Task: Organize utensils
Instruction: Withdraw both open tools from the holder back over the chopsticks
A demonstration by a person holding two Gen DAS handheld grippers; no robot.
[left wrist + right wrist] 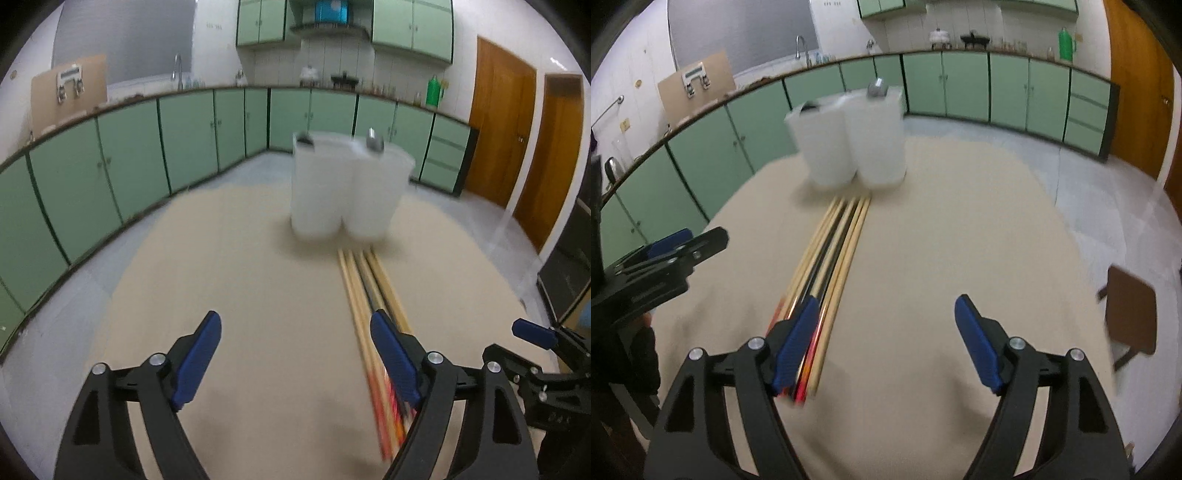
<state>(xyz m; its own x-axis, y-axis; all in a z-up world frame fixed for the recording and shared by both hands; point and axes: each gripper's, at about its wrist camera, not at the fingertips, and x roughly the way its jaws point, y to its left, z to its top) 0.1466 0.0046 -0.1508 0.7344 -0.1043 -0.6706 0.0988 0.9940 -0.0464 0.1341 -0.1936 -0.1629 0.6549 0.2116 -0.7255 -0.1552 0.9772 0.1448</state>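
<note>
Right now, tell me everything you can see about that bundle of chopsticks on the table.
The chopsticks lie flat on the beige table, side by side in a tight parallel row. Most look like pale wood; a few are dark, with red-orange near ends. Their far tips point at, and nearly reach, the two white containers. Neither gripper holds them; both pictures are blurred, so no exact count.

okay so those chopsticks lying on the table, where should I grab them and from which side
Grip the chopsticks around mid-length, coming from above with the gripper fingers straddling the bundle crosswise. They lie flat and parallel on the table, tips toward the white containers, so only a top-down pinch across their width seems workable. Both grippers look open and empty.
</note>
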